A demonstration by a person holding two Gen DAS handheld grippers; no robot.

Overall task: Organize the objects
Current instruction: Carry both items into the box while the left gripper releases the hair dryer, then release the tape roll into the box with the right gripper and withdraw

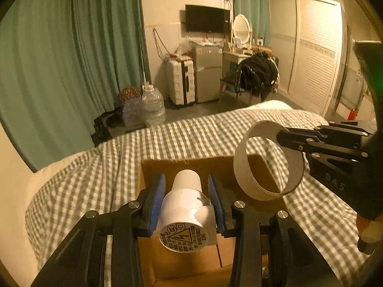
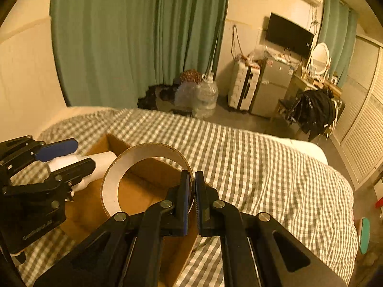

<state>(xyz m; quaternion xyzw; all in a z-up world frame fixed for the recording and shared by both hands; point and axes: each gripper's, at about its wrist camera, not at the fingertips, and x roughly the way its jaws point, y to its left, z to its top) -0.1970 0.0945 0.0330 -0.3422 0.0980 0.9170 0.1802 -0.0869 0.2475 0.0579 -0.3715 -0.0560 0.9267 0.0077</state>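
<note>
Over bed's cardboard box (image 1: 229, 165), tilted-down left gripper (image 1: 186, 199) clamps white plug (image 1: 185, 210); right (image 2: 192, 199) seemingly pinches ring (image 2: 143, 165).

The left tongs (image 1: 186, 199) are clamping a white plastic fitting (image 1: 185, 211) above an open cardboard box (image 1: 182, 263) lying on the checked bed (image 1: 100, 179), while the right tongs (image 1: 281, 138) are pinching a cardboard ring (image 1: 241, 174) beside it.

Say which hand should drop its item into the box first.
Left, probably. The left gripper holds the white plug directly over the open box. The right gripper pinches the ring at the box's right edge, partly over the bedspread.
</note>
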